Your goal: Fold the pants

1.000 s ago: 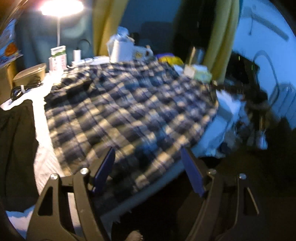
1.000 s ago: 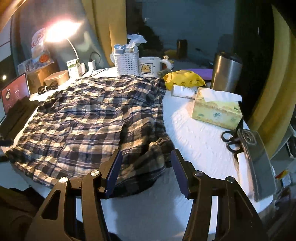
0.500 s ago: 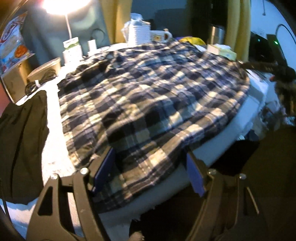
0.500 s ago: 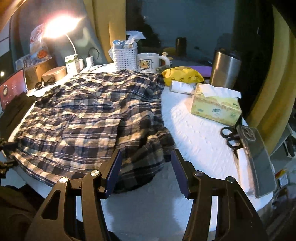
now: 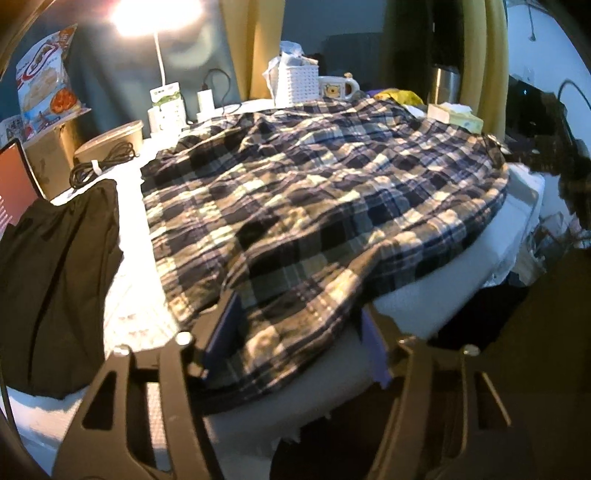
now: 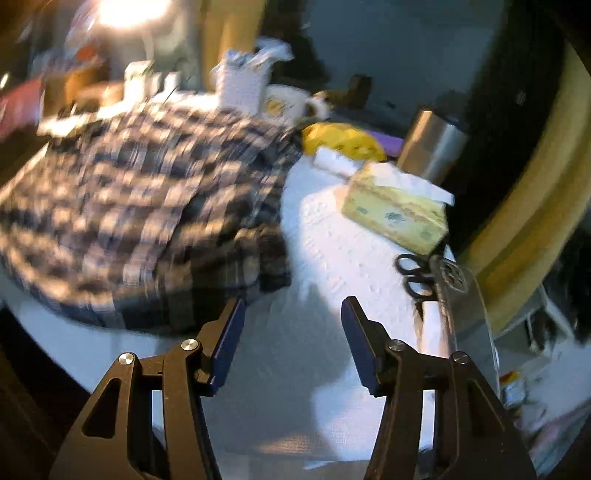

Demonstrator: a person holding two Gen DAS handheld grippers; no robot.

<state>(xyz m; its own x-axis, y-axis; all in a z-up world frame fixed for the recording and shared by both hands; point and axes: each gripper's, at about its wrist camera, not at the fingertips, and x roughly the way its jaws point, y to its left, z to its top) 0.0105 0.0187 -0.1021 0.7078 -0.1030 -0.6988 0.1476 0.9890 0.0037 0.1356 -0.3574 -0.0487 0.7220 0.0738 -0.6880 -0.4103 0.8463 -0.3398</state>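
Plaid pants (image 5: 314, 184) lie spread over the white-covered table (image 5: 424, 295), with their near hem hanging over the front edge. My left gripper (image 5: 299, 332) is down at that hem. Its jaws are closing with a raised fold of the plaid cloth between them, still wide apart. The right wrist view is blurred. There my right gripper (image 6: 291, 325) stands open over bare table cover (image 6: 332, 240), nothing between its fingers. The pants' near corner (image 6: 129, 192) lies just to its left.
A black garment (image 5: 51, 277) lies left of the pants. On the right side are a tissue box (image 6: 395, 214), scissors (image 6: 413, 273), a phone (image 6: 465, 306) and a steel tumbler (image 6: 432, 144). A white basket (image 5: 295, 81), mug (image 5: 336, 88) and lit lamp (image 5: 155, 14) line the back.
My left gripper came down onto the hem and its jaws narrowed, bunching cloth between them. The right gripper rolled and now sits over bare cover beside the pants' corner.
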